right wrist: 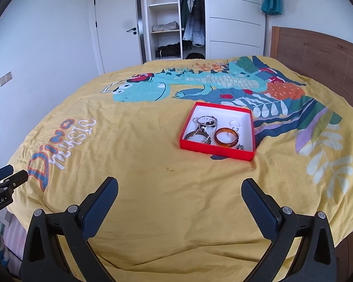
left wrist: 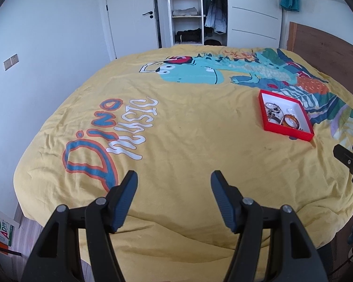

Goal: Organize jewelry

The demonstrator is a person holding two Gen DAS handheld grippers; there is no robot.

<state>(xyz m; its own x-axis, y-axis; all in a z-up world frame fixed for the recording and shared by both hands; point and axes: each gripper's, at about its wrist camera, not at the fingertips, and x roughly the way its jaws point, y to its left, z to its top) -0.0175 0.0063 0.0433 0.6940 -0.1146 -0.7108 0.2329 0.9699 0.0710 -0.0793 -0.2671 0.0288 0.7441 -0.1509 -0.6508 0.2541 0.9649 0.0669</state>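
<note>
Hovering over the yellow duvet point(right wrist: 153, 164), both empty: left gripper point(left wrist: 174, 176) and right gripper point(right wrist: 180, 183) jaws wide. Red box point(right wrist: 215, 149) with amber bangle point(right wrist: 226, 137) sits at 12 o'clock in the right wrist view.

Home bedrm: bed point(right wrist: 153, 188), wardrobe point(right wrist: 176, 18)

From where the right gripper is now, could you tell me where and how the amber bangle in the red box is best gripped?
Grip the amber bangle across its near rim, one finger inside the hoop and one outside, coming from above. It lies flat near the front wall of the red box, so a level approach looks blocked. The right gripper is open and empty.
</note>
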